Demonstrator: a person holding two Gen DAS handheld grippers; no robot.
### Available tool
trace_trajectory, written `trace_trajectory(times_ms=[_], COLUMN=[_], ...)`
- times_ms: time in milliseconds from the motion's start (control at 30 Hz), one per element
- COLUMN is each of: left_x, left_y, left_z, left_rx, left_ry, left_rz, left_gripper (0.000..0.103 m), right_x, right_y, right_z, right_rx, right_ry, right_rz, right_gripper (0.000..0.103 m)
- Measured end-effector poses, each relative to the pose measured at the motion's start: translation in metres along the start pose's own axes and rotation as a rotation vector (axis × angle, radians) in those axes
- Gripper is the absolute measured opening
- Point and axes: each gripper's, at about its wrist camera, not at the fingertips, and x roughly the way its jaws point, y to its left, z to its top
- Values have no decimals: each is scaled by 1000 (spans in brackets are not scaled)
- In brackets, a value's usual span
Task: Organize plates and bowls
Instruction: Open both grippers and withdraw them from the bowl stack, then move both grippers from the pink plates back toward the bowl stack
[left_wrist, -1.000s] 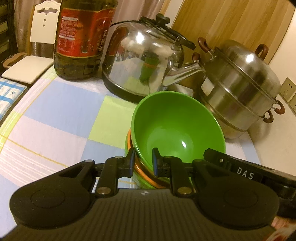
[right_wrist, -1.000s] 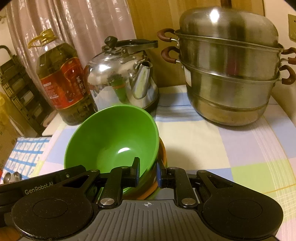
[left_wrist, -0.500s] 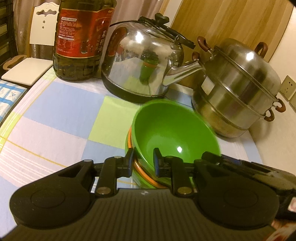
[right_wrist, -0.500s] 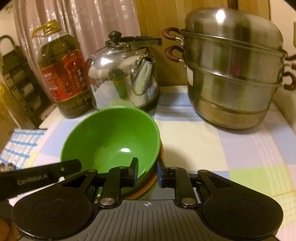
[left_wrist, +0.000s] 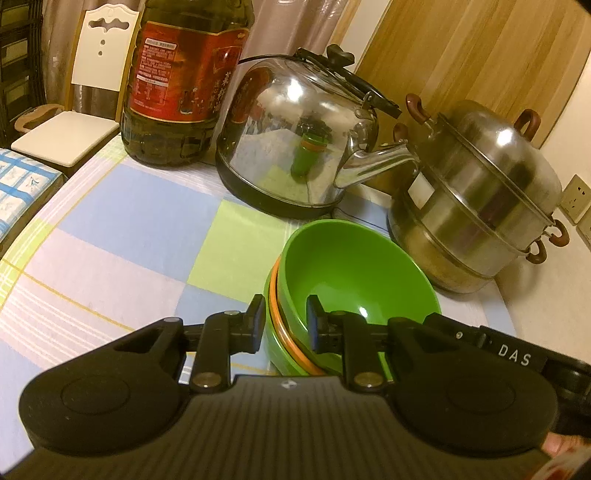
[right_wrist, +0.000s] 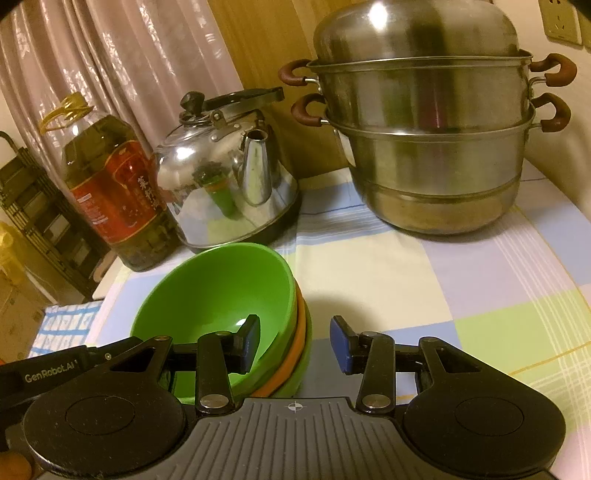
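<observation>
A green bowl (left_wrist: 351, 273) sits nested on top of an orange bowl (left_wrist: 275, 295) and another green bowl (left_wrist: 280, 354), stacked on the checked tablecloth. The stack also shows in the right wrist view (right_wrist: 218, 291). My left gripper (left_wrist: 286, 321) straddles the near-left rim of the stack, jaws slightly apart, one finger inside the top bowl. My right gripper (right_wrist: 295, 343) is open, jaws wide on either side of the stack's right rim, not touching it.
A steel kettle (left_wrist: 299, 147), a large oil bottle (left_wrist: 181, 81) and a stacked steel steamer pot (left_wrist: 480, 192) stand behind the bowls. The checked tablecloth (right_wrist: 461, 280) stretches to the right. A white chair (left_wrist: 74, 122) stands off the left edge.
The stack of bowls has come down to rest on the table. My right gripper has opened and let go of the rim. My left gripper's jaws have widened a little.
</observation>
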Motion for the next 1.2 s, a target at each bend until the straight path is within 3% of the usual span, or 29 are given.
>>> trace_trajectory(times_ms=[400,667,1033,1200], left_x=[-19,-42,-98,-119], left_y=[-9,-4,-12,-13], left_z=[-11,-31,-79,-102], left_rx=[28,8,76,87], left_ry=[6,15,45,73], left_rz=[-21,-12,12,18], left_gripper=[20,28,36,38], right_x=[-20,-39,-103,-138], right_y=[11,16,19,11], right_z=[-12,-31,-100,-136], right_rx=[-28,-28,-64,-15], right_ry=[-3,23,89,113], right_rz=[-11,-43,-160,-163], right_gripper=[42,43,45,56])
